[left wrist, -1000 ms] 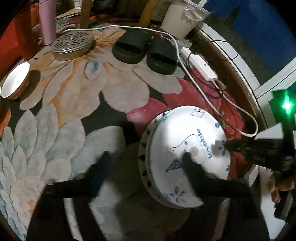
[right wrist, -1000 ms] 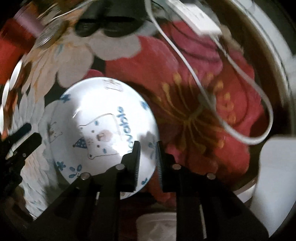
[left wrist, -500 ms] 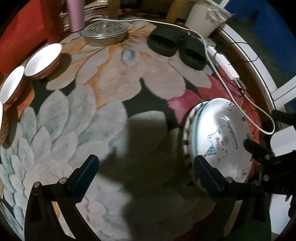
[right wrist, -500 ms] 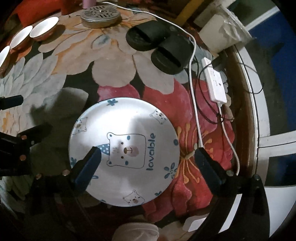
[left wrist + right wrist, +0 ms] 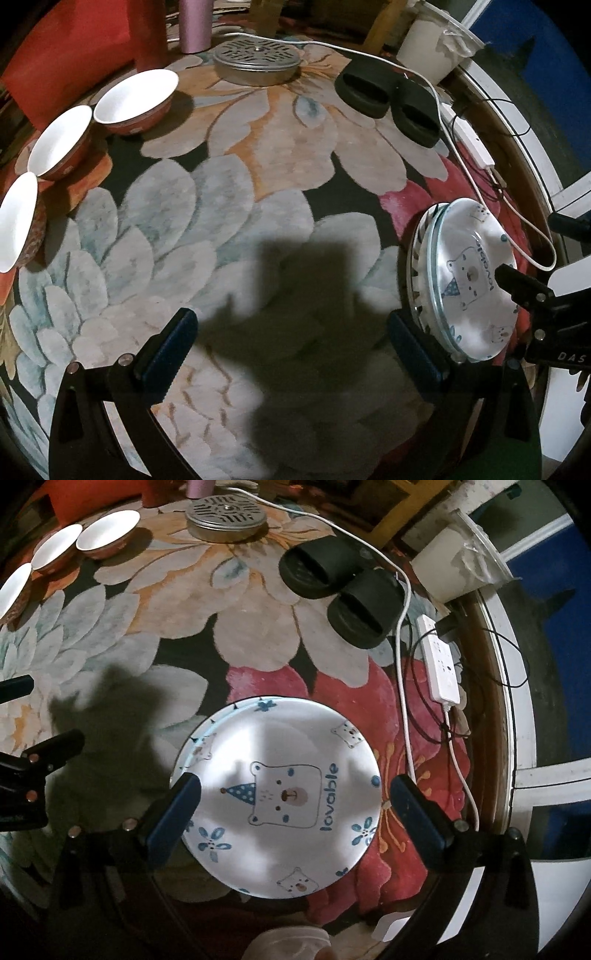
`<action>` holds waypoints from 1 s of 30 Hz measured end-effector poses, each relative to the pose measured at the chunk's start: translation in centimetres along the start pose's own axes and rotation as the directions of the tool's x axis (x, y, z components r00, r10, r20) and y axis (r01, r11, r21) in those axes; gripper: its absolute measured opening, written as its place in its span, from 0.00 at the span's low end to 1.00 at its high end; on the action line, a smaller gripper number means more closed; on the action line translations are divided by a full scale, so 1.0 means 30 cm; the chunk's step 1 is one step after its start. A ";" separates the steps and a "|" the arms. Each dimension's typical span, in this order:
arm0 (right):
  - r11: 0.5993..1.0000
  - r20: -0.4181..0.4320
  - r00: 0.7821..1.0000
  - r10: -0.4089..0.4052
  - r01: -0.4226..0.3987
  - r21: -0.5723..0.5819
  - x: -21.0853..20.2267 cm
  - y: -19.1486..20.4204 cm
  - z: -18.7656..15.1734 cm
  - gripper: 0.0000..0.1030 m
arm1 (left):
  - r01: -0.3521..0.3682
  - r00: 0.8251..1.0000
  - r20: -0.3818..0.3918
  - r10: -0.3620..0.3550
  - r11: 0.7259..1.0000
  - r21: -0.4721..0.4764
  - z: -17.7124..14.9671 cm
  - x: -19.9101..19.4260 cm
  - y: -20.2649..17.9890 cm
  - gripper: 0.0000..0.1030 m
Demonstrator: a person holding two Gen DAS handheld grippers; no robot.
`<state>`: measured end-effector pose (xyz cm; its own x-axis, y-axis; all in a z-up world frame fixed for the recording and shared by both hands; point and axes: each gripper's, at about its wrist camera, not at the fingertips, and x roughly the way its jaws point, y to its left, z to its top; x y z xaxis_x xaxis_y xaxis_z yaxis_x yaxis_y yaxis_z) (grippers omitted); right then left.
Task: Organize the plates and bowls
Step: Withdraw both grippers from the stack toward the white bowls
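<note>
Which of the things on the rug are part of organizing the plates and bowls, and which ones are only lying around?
Part of the job:
- bear plate, on top of a plate stack
- three red bowls

Only lying around:
- black slippers
- round metal tin
- power strip and white cable
- pink cup
- white bucket

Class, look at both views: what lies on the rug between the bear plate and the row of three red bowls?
Only bare flowered rug and a shadow lie between the bear plate and the red bowls; the left wrist view shows it best.
</note>
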<state>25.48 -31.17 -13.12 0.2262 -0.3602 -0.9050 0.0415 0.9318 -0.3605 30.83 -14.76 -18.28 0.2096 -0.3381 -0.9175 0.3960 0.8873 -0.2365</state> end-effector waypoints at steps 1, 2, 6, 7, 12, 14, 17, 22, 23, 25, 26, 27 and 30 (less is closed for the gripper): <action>1.000 0.000 1.000 0.001 -0.001 -0.004 -0.001 0.007 0.002 1.00 | -0.001 1.000 0.000 0.001 1.000 -0.001 -0.002 -0.002 0.005 0.99; 1.000 0.001 1.000 0.002 -0.002 -0.008 -0.001 0.013 0.005 1.00 | -0.003 1.000 0.000 0.003 1.000 -0.002 -0.003 -0.004 0.011 0.99; 1.000 0.004 1.000 0.007 -0.007 -0.022 -0.005 0.031 0.011 1.00 | -0.011 1.000 0.001 0.011 1.000 -0.010 -0.010 -0.009 0.033 0.99; 1.000 0.005 1.000 0.007 -0.007 -0.025 -0.006 0.035 0.012 1.00 | -0.013 1.000 0.002 0.013 1.000 -0.013 -0.012 -0.011 0.039 0.99; 0.999 0.002 1.000 0.012 -0.012 -0.037 -0.004 0.054 0.012 1.00 | -0.027 1.000 0.006 0.027 0.999 -0.022 -0.022 -0.024 0.068 0.99; 0.999 -0.001 1.000 0.014 -0.014 -0.042 -0.001 0.060 0.012 1.00 | -0.033 0.999 0.006 0.033 0.999 -0.029 -0.024 -0.026 0.081 0.99; 0.998 -0.006 1.000 0.017 -0.017 -0.054 0.003 0.073 0.009 1.00 | -0.041 0.999 0.006 0.041 0.998 -0.042 -0.029 -0.029 0.105 0.99; 0.997 -0.010 1.000 0.019 -0.019 -0.069 0.002 0.092 0.009 1.00 | -0.053 0.999 0.004 0.054 0.997 -0.057 -0.037 -0.033 0.137 0.99; 0.997 -0.009 1.000 0.019 -0.020 -0.071 0.002 0.095 0.010 1.00 | -0.056 0.998 0.004 0.056 0.997 -0.059 -0.038 -0.035 0.144 0.99; 0.997 -0.008 1.000 0.021 -0.022 -0.078 0.003 0.103 0.012 1.00 | -0.059 0.998 0.006 0.060 0.996 -0.066 -0.041 -0.041 0.159 0.99; 0.996 -0.007 1.000 0.023 -0.023 -0.081 0.001 0.109 0.014 1.00 | -0.061 0.998 0.006 0.062 0.996 -0.069 -0.043 -0.044 0.165 0.99; 0.996 -0.006 1.000 0.024 -0.025 -0.084 -0.001 0.115 0.014 1.00 | -0.063 0.998 0.007 0.063 0.995 -0.073 -0.044 -0.047 0.173 0.99; 0.995 -0.003 1.000 0.030 -0.030 -0.097 -0.003 0.131 0.019 1.00 | -0.067 0.998 0.010 0.068 0.994 -0.081 -0.048 -0.056 0.193 0.99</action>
<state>26.18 -27.44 -14.32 0.2247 -0.3325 -0.9160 -0.0596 0.9335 -0.3535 31.46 -8.61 -18.56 0.2445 -0.2801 -0.9283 0.3072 0.9304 -0.1998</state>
